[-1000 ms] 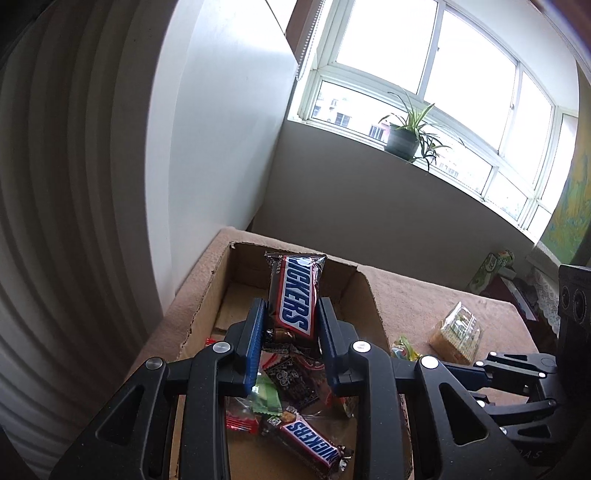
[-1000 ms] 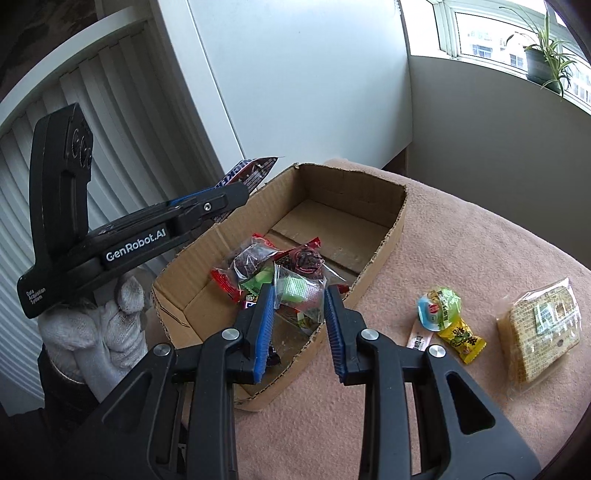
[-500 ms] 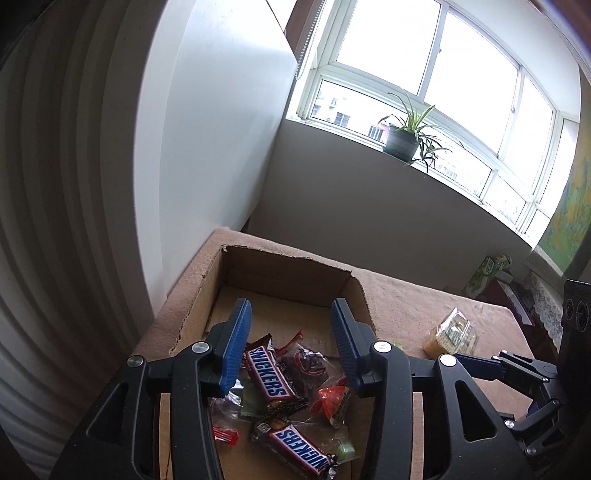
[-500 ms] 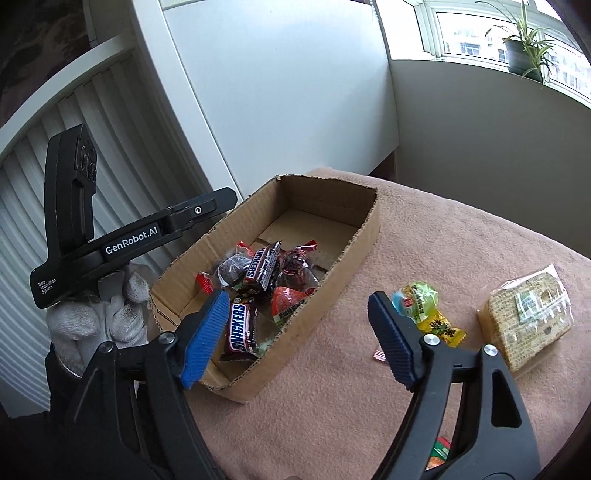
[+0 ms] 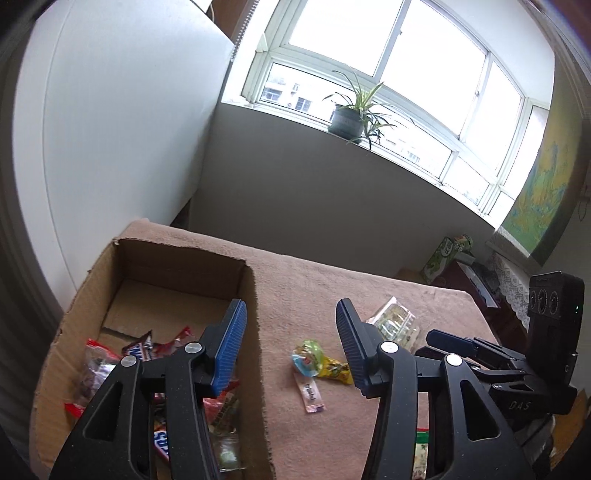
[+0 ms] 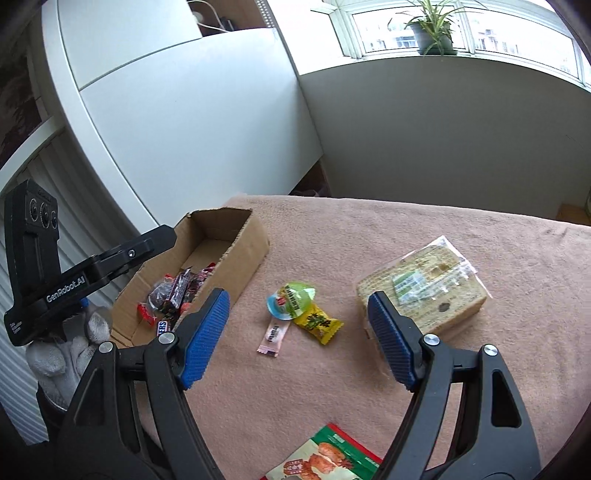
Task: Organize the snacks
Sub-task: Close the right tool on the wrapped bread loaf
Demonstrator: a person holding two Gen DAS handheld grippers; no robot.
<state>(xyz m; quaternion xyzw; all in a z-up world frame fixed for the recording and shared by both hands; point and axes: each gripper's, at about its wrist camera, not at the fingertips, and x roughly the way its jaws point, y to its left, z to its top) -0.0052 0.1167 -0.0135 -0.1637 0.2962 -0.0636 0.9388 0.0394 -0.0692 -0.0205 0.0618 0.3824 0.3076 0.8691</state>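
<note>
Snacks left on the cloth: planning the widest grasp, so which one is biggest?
The clear-wrapped bread block, far bulkier than the jelly cup, yellow packet or pink stick.

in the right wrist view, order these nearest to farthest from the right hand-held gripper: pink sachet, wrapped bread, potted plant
From the right hand-held gripper:
1. pink sachet, just left of the midpoint between the fingertips
2. wrapped bread, behind the right finger
3. potted plant, on the windowsill, far back
</note>
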